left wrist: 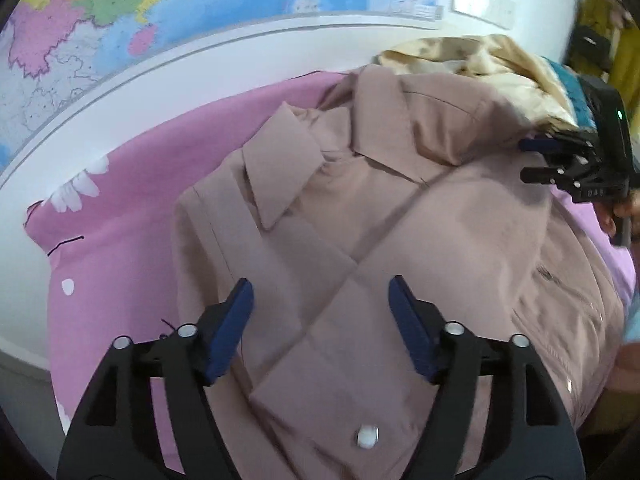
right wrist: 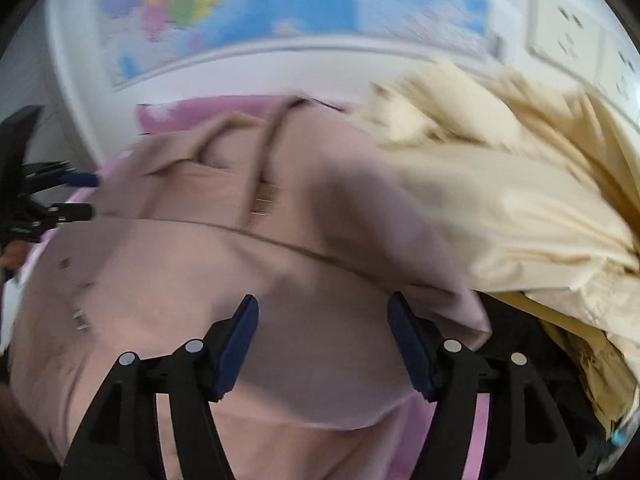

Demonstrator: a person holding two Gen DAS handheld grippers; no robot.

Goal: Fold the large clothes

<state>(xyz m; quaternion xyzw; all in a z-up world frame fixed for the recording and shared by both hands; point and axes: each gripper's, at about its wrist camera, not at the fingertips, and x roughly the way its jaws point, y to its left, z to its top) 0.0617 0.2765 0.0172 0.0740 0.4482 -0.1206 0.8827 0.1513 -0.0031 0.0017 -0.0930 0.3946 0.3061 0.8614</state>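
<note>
A dusty-pink collared jacket lies spread on a pink sheet, collar toward the wall and both sleeves crossed over the front. A white snap shows on one cuff. My left gripper is open and empty just above the crossed sleeves. My right gripper is open and empty over the jacket near its right edge. The right gripper also shows at the right of the left wrist view, and the left gripper at the left edge of the right wrist view, both open.
A cream garment is heaped at the jacket's right, also in the left wrist view. A white wall with a map and a socket plate stands behind. A dark item lies under the cream garment.
</note>
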